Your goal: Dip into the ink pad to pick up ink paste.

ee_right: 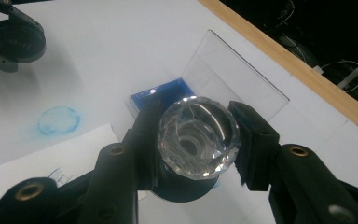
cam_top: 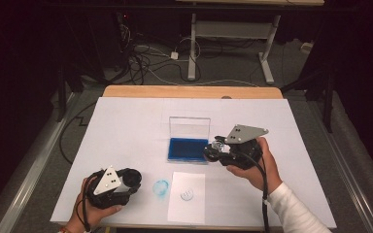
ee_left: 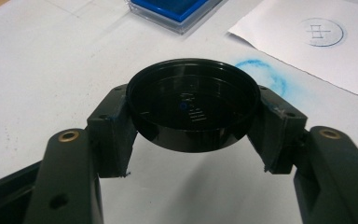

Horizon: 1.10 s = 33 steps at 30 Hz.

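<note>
The right gripper view reveals a faceted clear stamp [ee_right: 198, 137] clamped in the right claw [ee_right: 196, 140] above the one blue ink pad [ee_right: 161, 93]; the left claw [ee_left: 193, 109] grips one black cap [ee_left: 193, 105].

mark on paper sheet [cam_top: 187, 195] too small to read, stamp's [ee_right: 198, 137] base hidden

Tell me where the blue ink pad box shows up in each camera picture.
High view: blue ink pad box mid-table, lid raised.
Left gripper view: top edge, centre.
Right gripper view: centre, behind the clear stamp.
Shared landmark: round blue smudge.
</note>
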### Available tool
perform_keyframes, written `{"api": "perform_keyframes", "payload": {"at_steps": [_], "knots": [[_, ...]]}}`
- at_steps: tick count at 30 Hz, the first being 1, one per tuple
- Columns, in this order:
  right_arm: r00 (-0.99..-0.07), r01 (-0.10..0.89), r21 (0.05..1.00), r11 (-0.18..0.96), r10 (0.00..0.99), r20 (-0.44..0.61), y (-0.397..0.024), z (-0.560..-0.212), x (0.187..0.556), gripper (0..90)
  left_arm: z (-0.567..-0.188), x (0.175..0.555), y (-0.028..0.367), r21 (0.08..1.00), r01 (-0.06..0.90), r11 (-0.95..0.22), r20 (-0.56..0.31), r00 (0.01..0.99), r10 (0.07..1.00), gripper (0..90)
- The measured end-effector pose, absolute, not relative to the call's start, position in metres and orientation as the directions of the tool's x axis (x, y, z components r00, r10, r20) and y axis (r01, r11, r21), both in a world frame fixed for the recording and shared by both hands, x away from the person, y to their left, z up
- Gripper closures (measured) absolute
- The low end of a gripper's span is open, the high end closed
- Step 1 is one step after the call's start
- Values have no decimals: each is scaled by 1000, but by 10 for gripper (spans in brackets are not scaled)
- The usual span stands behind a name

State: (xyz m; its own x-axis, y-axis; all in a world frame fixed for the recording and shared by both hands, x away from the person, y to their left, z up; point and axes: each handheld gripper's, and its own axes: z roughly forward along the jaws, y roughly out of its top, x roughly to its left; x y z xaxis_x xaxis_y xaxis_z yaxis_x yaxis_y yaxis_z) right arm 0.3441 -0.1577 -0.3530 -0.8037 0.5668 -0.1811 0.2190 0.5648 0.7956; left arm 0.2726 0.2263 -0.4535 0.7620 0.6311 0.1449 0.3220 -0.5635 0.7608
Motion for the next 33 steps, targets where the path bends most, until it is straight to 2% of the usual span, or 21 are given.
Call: {"api": "perform_keyframes", "payload": {"at_steps": [33], "knots": [[-814, 249, 746, 618, 551, -185, -121, -327, 380, 574, -455, 276, 224, 749, 330, -574, 140, 769, 624, 368]]}}
